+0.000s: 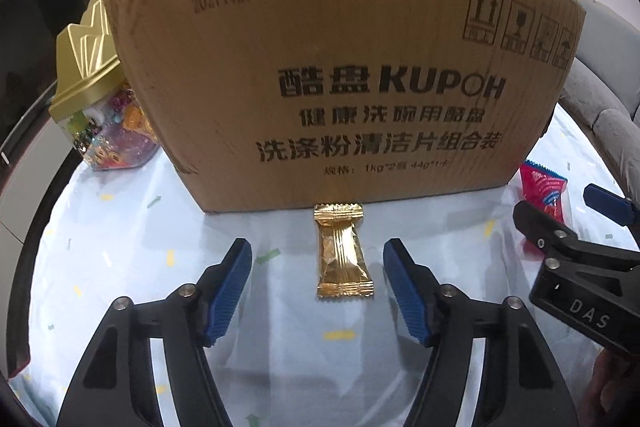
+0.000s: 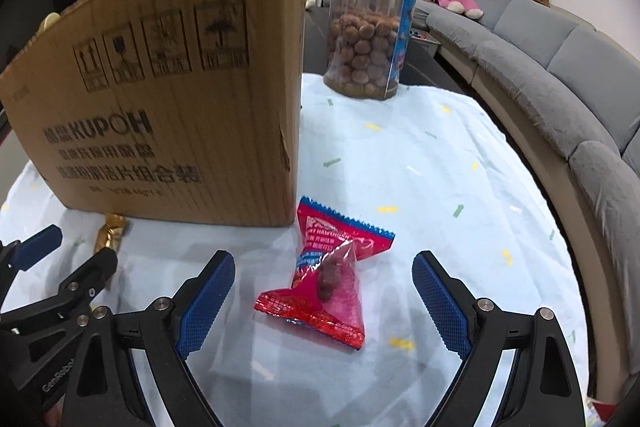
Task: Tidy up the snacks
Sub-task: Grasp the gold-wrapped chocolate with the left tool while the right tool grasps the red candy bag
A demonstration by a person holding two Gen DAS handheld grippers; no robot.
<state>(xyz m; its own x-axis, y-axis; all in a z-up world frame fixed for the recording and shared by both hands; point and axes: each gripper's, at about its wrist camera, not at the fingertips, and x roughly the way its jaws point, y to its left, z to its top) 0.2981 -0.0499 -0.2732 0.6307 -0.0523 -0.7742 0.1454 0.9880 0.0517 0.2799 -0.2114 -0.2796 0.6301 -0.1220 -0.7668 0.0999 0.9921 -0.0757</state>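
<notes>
Blue ribbed pads of the left gripper (image 1: pixel 317 287) stand nearest the left wrist camera, at 7 and 5 o'clock of that view. Its jaws are apart, and the gold candy packet (image 1: pixel 343 251) lies between them on the tablecloth (image 1: pixel 120 227); the pads do not touch it. The far end of this packet almost meets the bottom edge of the cardboard box (image 1: pixel 320 67), which fills the view toward 12 o'clock. At 9 o'clock, just beside the left corner of the box, stands a clear jar with a gold lid (image 1: pixel 86 67), full of colourful sweets. At 3 o'clock a part of the right gripper is visible, over the red snack packet (image 1: pixel 542 187).

On the right wrist view, the right gripper (image 2: pixel 324 301) is wide apart, its pads at 7 and 5 o'clock. The red snack packet (image 2: pixel 328 275) lies between them, not touched, near the right corner of the box (image 2: pixel 180 107). At 12 o'clock a clear canister of brown round snacks (image 2: pixel 366 39) stands upright on the cloth. A grey sofa (image 2: pixel 560 67) curves from 1 to 4 o'clock.
</notes>
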